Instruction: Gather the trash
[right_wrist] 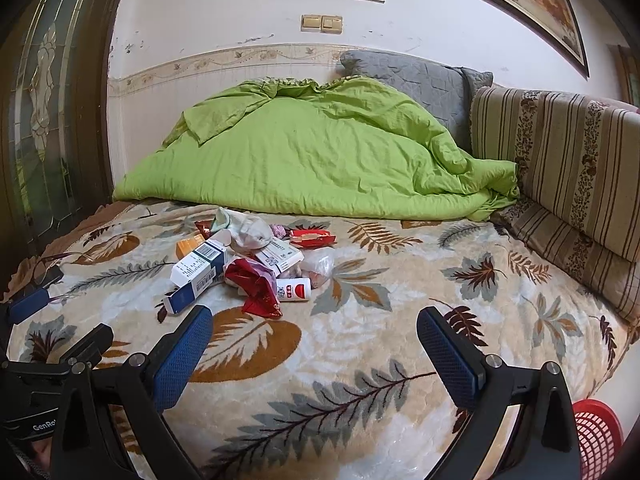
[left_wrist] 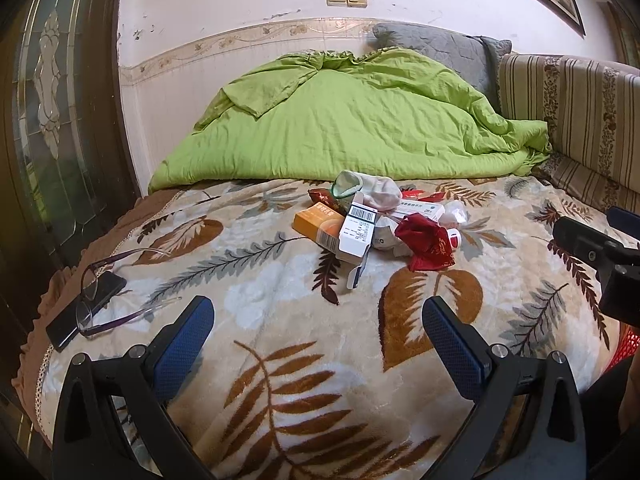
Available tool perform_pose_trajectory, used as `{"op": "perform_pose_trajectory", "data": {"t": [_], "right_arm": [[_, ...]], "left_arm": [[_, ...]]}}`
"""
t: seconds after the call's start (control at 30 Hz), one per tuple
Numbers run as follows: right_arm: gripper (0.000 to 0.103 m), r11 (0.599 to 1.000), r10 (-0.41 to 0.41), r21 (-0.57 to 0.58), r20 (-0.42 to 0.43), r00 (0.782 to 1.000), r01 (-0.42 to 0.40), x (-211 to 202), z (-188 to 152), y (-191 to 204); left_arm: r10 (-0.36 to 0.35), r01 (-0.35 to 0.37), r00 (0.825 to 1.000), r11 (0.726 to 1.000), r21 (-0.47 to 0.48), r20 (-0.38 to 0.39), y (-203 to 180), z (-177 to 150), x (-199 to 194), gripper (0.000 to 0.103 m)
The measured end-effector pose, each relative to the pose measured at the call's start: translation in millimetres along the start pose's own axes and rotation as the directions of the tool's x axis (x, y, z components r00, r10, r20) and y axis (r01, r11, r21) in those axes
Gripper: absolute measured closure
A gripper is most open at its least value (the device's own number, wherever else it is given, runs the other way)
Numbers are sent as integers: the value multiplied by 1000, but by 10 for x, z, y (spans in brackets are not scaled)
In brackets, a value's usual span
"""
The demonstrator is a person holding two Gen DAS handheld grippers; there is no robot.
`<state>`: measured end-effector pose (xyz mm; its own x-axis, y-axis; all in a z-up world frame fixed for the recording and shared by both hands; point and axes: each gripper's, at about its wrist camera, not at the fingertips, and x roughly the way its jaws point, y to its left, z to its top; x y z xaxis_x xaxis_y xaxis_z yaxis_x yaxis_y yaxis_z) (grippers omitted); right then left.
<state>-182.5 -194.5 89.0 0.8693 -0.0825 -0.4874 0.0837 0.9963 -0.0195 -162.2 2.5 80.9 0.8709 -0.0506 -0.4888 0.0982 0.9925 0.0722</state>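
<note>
Left gripper [left_wrist: 318, 316] and right gripper [right_wrist: 315, 326] level above blanket [left_wrist: 280, 360], fingers released, trash pile [right_wrist: 248, 264] ahead

Bed with bystander items
Green quilt [left_wrist: 344, 120] heaped before a grey pillow [left_wrist: 440, 46]; glasses [left_wrist: 108, 292] lie across a dark phone [left_wrist: 86, 310] on the leaf-patterned blanket [left_wrist: 280, 360].

Blanket [left_wrist: 280, 360]: plush fleece, soft nap, leaf print. Quilt [left_wrist: 352, 120] at 12 o'clock: green cloth, matt, creased. Cartons [left_wrist: 356, 232]: printed card, smooth, slightly glossy. Red wrapper [left_wrist: 428, 244]: shiny crinkled film. Sock [left_wrist: 380, 192]: white knit. Gripper pads [left_wrist: 184, 344]: blue textured rubber on matt black plastic, metal screws. Basket [right_wrist: 596, 436] at 4 o'clock: red plastic mesh. Door [left_wrist: 52, 120] at 9 o'clock: dark wood, patterned glass.
</note>
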Motion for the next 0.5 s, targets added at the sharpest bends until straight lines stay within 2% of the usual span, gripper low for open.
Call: {"op": "perform_pose_trajectory", "data": {"t": [0.5], "right_arm": [[0,1000,5,7,-8,1000,-5,12,-14,1]], "left_arm": [[1,-1,1000,1000,8,-5,-22,-16,8,0]]}}
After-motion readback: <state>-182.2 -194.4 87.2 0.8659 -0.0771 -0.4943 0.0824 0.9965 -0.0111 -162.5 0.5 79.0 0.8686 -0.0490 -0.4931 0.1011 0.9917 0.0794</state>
